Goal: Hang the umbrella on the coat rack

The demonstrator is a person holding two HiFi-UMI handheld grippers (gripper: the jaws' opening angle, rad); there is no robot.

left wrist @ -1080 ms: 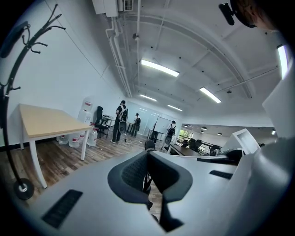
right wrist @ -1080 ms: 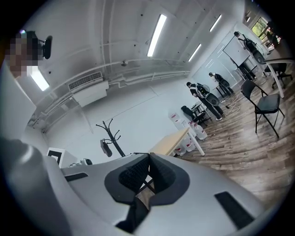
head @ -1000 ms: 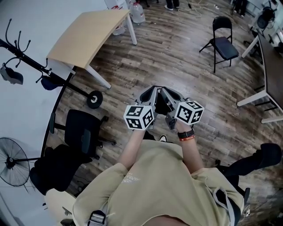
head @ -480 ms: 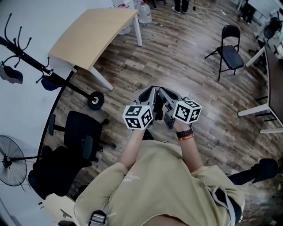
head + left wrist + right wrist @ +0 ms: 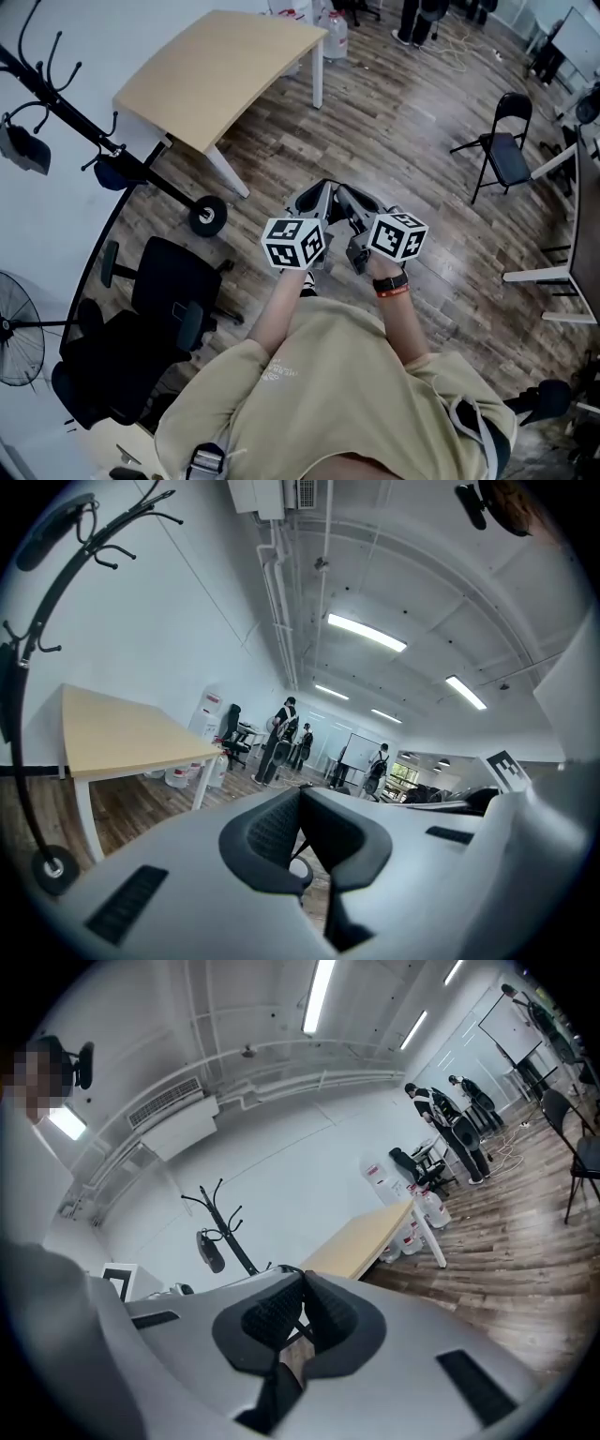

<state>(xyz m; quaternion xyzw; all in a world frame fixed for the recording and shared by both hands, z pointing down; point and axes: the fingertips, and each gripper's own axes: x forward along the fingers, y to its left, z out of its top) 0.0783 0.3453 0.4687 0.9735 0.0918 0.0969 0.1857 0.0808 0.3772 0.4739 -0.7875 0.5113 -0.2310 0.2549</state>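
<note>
The black coat rack stands at the left, against the white wall, on a base with a wheel. A dark folded thing, perhaps the umbrella, hangs from one of its hooks; it also shows as the dark folded thing on the coat rack. My left gripper and right gripper are held side by side in front of the person's chest, well away from the rack. Both are shut with nothing between the pads. The coat rack curves up the left edge of the left gripper view.
A light wooden table stands beyond the rack. A black office chair and a fan are at the lower left. A folding chair and another table are at the right. Several people stand far off.
The head view has shifted, so the table, the rack and the folding chair sit further right and lower in it. Both grippers stay shut, side by side, in the same place.
</note>
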